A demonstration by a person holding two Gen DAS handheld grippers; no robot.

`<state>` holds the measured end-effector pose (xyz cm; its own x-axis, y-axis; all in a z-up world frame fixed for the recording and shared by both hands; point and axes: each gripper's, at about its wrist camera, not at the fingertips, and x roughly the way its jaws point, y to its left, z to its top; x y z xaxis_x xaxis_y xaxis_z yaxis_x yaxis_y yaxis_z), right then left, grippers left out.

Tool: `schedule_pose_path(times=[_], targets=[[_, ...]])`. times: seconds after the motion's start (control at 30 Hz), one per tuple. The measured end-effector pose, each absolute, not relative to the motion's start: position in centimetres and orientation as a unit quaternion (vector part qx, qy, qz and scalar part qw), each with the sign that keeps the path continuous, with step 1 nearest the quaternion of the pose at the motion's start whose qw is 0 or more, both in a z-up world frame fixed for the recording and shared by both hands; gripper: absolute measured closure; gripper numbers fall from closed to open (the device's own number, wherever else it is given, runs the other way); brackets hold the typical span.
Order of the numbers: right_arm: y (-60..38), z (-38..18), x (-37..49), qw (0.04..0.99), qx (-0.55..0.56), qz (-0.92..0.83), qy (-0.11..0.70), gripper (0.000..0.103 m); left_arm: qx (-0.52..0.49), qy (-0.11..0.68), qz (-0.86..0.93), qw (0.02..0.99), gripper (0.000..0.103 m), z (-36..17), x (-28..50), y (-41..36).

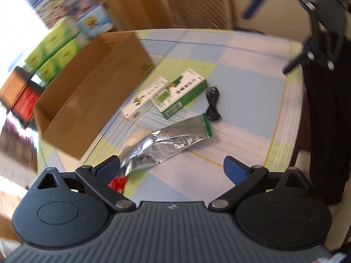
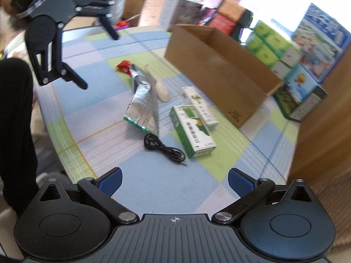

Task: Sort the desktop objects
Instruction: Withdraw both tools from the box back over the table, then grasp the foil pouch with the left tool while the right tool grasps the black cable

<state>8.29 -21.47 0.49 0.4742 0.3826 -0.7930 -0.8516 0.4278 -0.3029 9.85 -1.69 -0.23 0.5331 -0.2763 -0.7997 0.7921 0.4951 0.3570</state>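
Left wrist view, left to right. One open cardboard box [image 1: 92, 92] stood on the checked tablecloth [image 1: 241, 100]; the part of its interior that showed held nothing, though its floor was largely hidden by the near wall. Just right of it lay two cartons touching side by side: one white carton [image 1: 142, 100] and one green carton [image 1: 186, 94]. One coiled black cable [image 1: 212, 105] lay just beside the green carton. One crumpled silver foil bag [image 1: 166, 142] lay nearer the camera, with one pale rounded object [image 1: 137, 137] partly under it and one red wrapper [image 1: 117, 183] at its lower end, too blurred to identify further.

The left gripper [image 1: 172, 171] hung above the table, jaws spread wide, holding nothing. The right gripper [image 2: 174, 180] likewise had its jaws apart and empty, near the cable.

Beyond the box stood stacked packages, among them green ones [image 1: 54, 52]; blur prevented a count.
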Motion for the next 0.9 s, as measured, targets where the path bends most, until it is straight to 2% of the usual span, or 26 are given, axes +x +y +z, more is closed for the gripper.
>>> schedule_pose_path(times=[0.03,0.1,0.33,0.5,0.77,0.9], targets=[[-21.2,0.0,8.6,0.77,-0.377,0.402,0.322,0.004,0.388,0.34,-0.346,0.783,0.004,-0.6,10.1,-1.9],[-20.5,-0.9,9.0,0.747,-0.413,0.418,0.312,0.013,0.418,0.329,-0.361,0.766,0.004,-1.3,10.6,-2.3],[-18.2,-4.2,11.0,0.688,-0.483,0.457,0.29,0.026,0.486,0.315,-0.399,0.71,0.008,-4.0,13.3,-2.8],[-16.9,-6.3,12.8,0.658,-0.499,0.479,0.299,0.042,0.517,0.309,-0.424,0.676,0.009,-5.6,14.8,-3.0],[-14.8,-8.6,15.7,0.625,-0.505,0.504,0.317,0.055,0.54,0.313,-0.46,0.632,0.012,-7.8,17.5,-3.8],[-13.9,-9.4,17.2,0.609,-0.506,0.511,0.336,0.063,0.534,0.321,-0.475,0.622,0.017,-8.2,19.2,-4.3]])
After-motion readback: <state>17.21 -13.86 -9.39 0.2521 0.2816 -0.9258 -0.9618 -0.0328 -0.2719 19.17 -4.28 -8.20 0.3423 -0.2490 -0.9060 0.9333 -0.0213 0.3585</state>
